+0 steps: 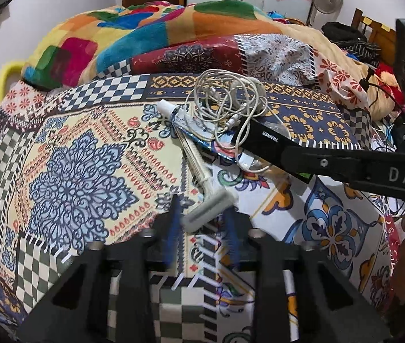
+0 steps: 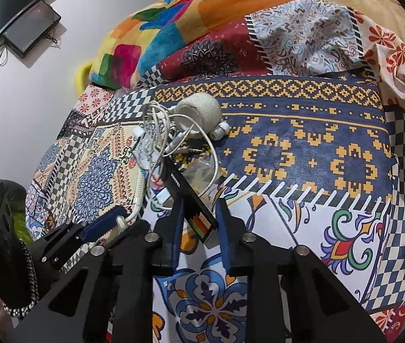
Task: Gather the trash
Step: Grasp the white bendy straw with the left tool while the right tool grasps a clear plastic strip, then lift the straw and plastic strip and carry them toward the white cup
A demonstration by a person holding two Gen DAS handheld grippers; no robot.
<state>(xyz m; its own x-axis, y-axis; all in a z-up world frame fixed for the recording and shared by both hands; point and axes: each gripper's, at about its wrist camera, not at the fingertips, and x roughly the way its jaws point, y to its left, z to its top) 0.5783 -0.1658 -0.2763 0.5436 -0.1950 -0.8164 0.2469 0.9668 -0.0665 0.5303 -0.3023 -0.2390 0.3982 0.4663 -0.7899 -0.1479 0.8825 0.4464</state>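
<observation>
On the patterned bedsheet (image 1: 73,171) lies a small heap of litter. My left gripper (image 1: 202,204) is shut on the head of a white disposable razor (image 1: 199,168), whose handle points away into the heap. My right gripper (image 2: 201,203) is shut on the near end of a slim black box (image 2: 186,194) marked TRAINER. That box (image 1: 265,140) reaches in from the right in the left wrist view. A tangled white earphone cable (image 1: 225,100) lies over the box's far end and over a squeezed toothpaste tube (image 1: 173,113). The left gripper's fingers (image 2: 99,225) hold the razor head (image 2: 122,220) beside the right one.
A white bandage roll (image 2: 202,108) and a clear plastic wrapper (image 2: 202,168) lie behind the cable. A heaped colourful blanket (image 1: 122,34) blocks the back. The bed ends at the white wall (image 2: 31,108) on the left. Clothes and wires (image 1: 388,114) crowd the right.
</observation>
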